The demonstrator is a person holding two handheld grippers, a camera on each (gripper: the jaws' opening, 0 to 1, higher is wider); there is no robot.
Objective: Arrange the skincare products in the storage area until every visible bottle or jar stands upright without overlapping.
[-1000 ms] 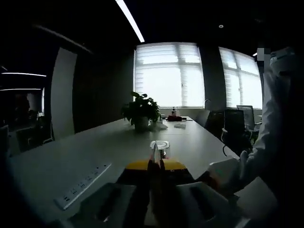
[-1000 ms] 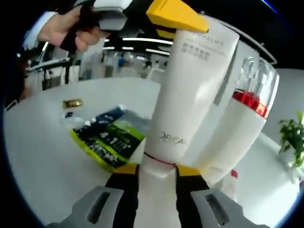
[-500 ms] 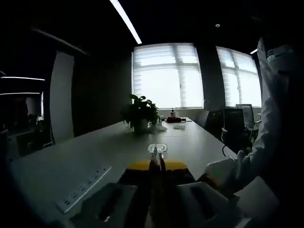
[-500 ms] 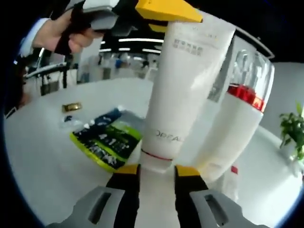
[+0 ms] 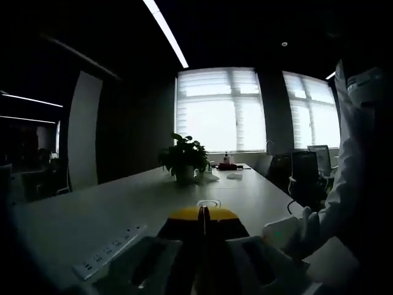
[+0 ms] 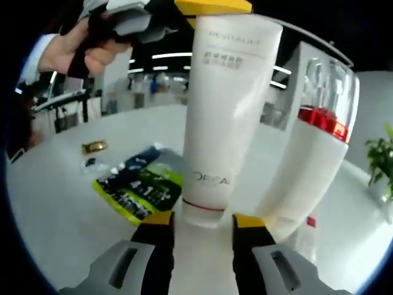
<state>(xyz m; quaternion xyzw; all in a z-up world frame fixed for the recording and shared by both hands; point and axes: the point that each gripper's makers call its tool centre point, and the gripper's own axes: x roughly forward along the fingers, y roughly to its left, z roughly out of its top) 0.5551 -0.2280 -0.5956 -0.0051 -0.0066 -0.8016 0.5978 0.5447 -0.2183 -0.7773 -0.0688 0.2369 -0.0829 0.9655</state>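
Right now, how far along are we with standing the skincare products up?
Done: the white bottle with the red band and clear cap looks upright. In hand: the white L'Oreal tube, cap end between the right gripper jaws, top pinched by the left gripper, held by a hand. Left: the green and black sachet and small gold item lie flat on the table.

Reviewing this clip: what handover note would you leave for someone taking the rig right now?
Left tool: shut on the crimped top of the white tube.
Right tool: jaws straddle the tube's cap; grip unclear.
Things: tube held upright, cap down, beside the upright red-banded bottle; green sachet flat on the table.
Done: bottle stands.
Left: set the tube standing free, release both tools.
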